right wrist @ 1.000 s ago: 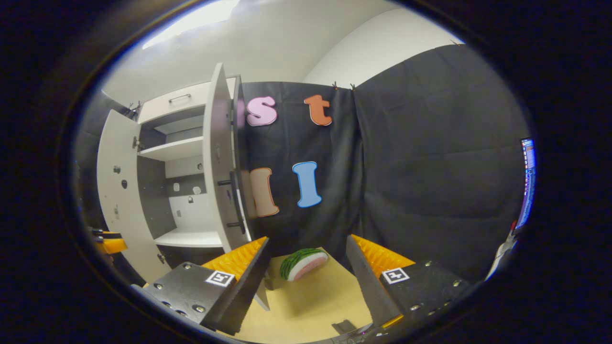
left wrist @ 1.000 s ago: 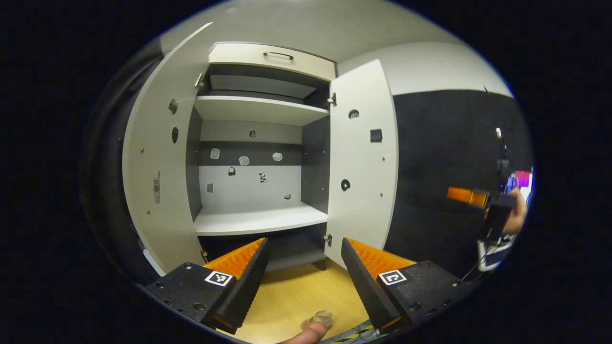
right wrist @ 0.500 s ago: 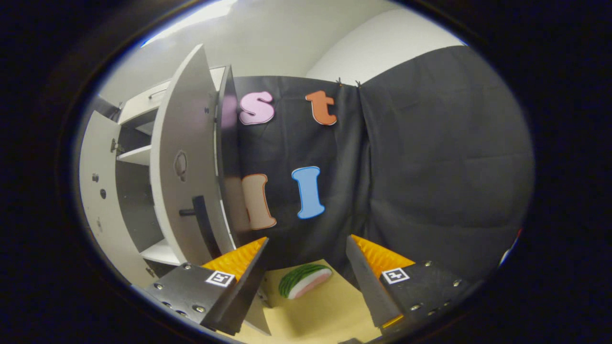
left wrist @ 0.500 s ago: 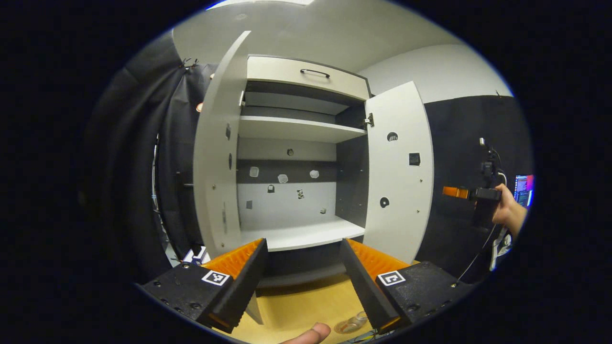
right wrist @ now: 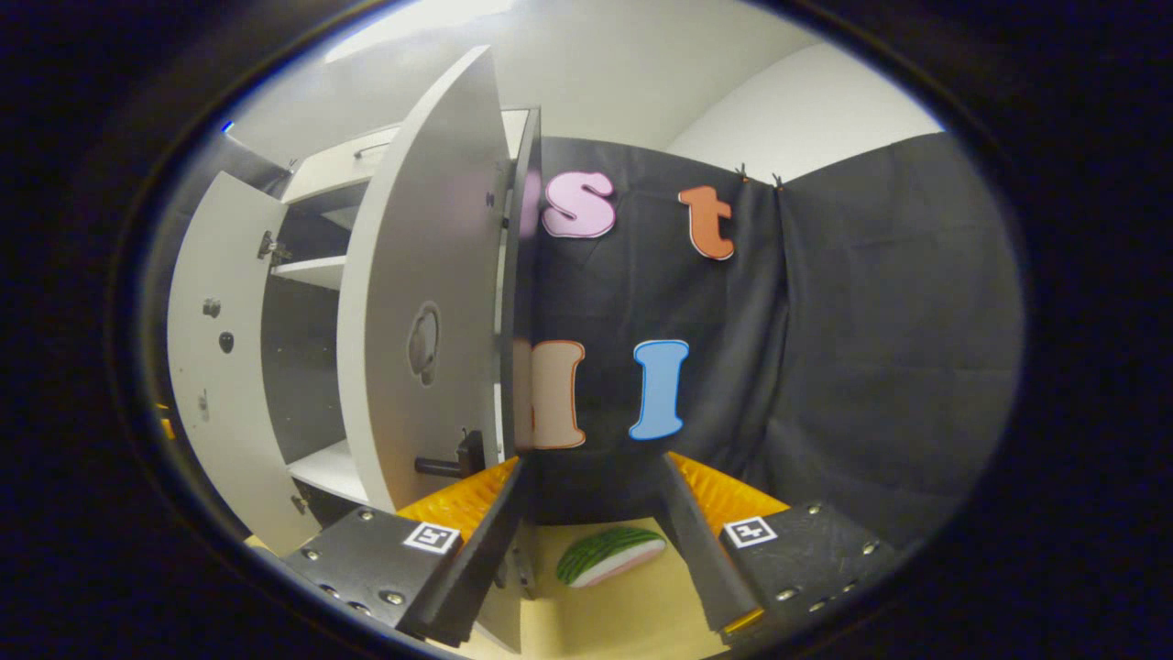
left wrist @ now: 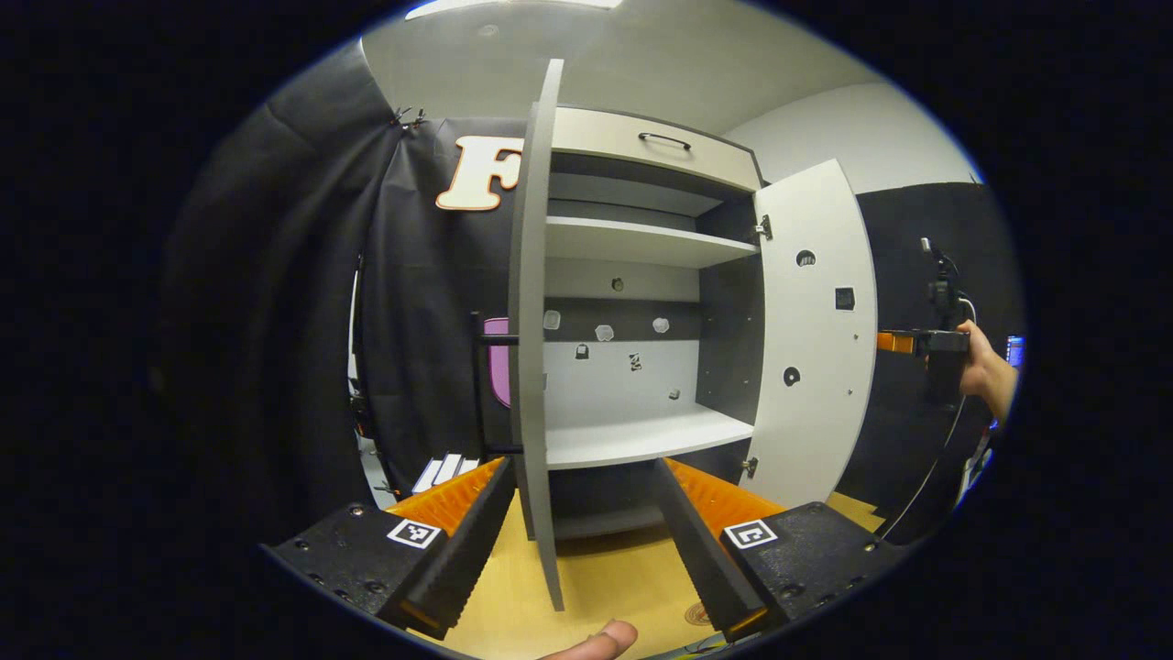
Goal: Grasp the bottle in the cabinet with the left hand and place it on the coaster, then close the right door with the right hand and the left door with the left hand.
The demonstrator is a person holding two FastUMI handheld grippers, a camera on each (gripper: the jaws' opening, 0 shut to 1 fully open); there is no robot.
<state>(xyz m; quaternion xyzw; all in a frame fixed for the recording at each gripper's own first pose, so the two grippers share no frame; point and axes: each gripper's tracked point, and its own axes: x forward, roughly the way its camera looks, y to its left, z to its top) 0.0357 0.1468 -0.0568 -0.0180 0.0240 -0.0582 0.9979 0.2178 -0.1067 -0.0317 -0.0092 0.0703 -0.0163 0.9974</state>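
The left gripper is released: its jaws stand spread with nothing between them, pointing at the open cabinet above the wooden table. The right gripper is likewise released and empty, its jaws apart, positioned just beside the outer face of the right door near that door's bar handle; whether a finger touches the door cannot be told. In the left gripper view, the right gripper appears farther off, behind the right door, held in a hand. The bottle cannot be located: the lower shelf and the upper shelf of the cabinet carry no bottle. A small round patterned disc, probably the coaster, lies on the table at the lower edge of the left gripper view, largely cut off, and nothing is discernible standing on it from this angle. Judged from the bare shelves, the bottle transfer is probably complete, though this cannot be confirmed. Both doors are not yet closed: the left door stands edge-on to the left gripper, and the right door stands swung partly open. The step in hand appears to be closing the right door with the right gripper; closing the left door with the left gripper remains. A watermelon-slice object lies on the table between the right gripper's fingers, farther off.
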